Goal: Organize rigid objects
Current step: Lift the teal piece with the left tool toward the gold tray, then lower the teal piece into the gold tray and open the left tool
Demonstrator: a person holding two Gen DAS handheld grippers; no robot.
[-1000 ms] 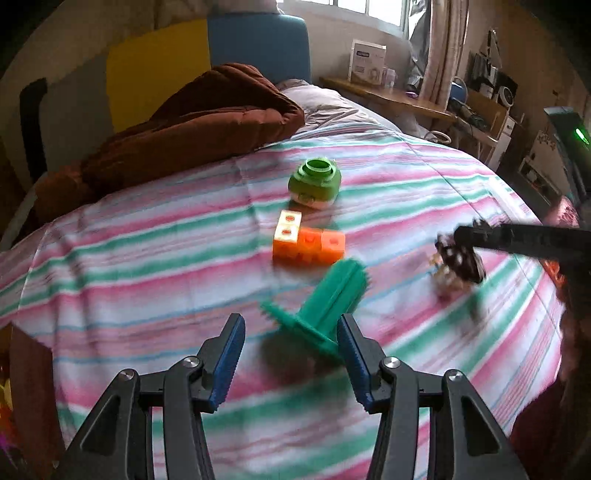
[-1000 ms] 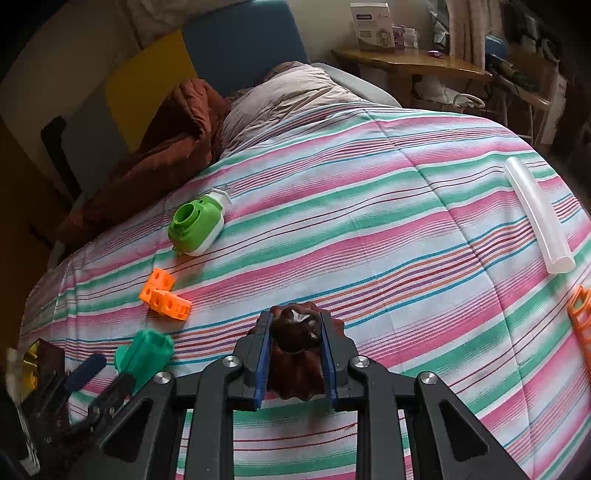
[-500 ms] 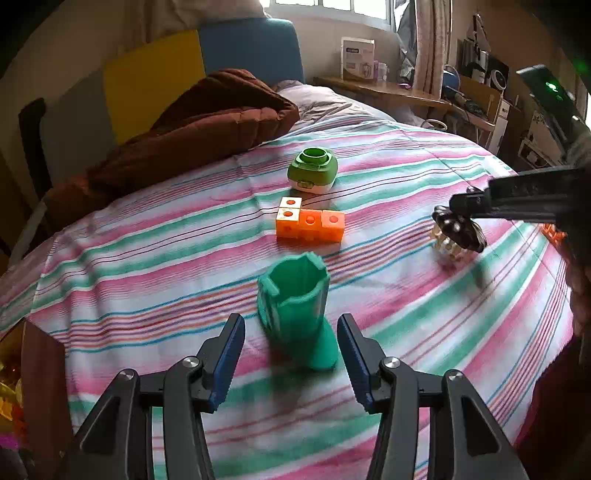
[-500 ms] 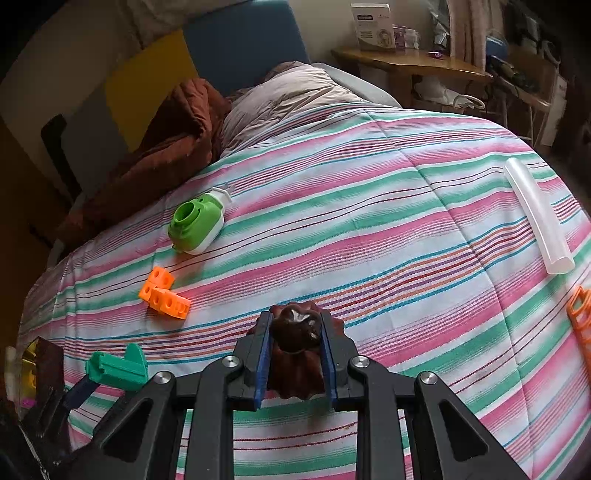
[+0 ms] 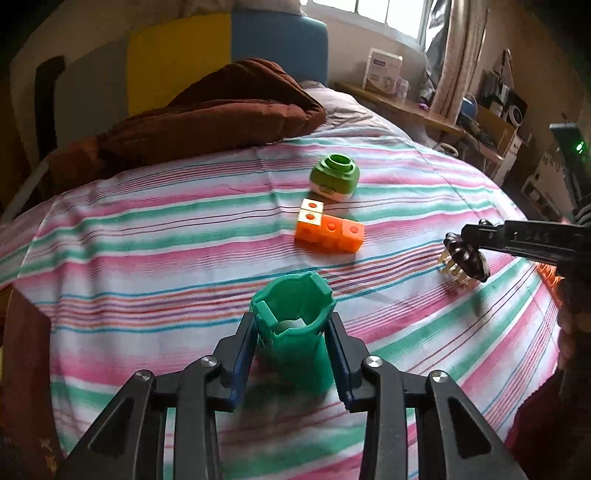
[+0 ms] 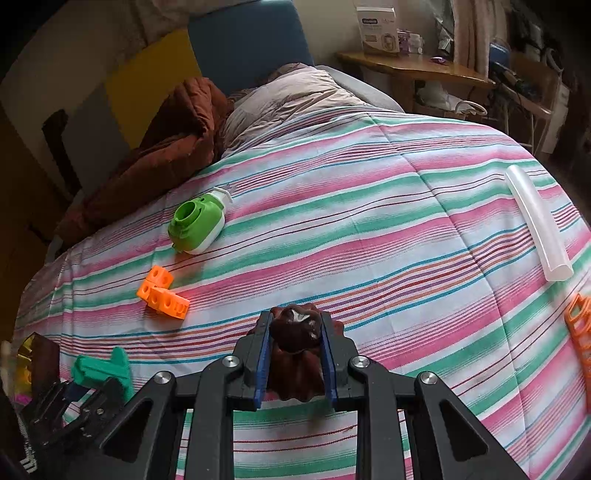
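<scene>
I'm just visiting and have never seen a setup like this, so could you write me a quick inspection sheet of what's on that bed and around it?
Surface: striped bedspread, rumpled.
Job's things: teal cup-shaped piece; brown fluted piece; orange cube block; green and white toy; clear tube; orange piece at the edge.
Clutter: brown quilt and a pillow at the head end.
Grippers: left gripper closing, the teal piece between its jaws; right gripper shut on the brown piece.
Cables: white cord beside the bed, blurred.
Surroundings: wooden shelf with a box; window; curtain.
</scene>
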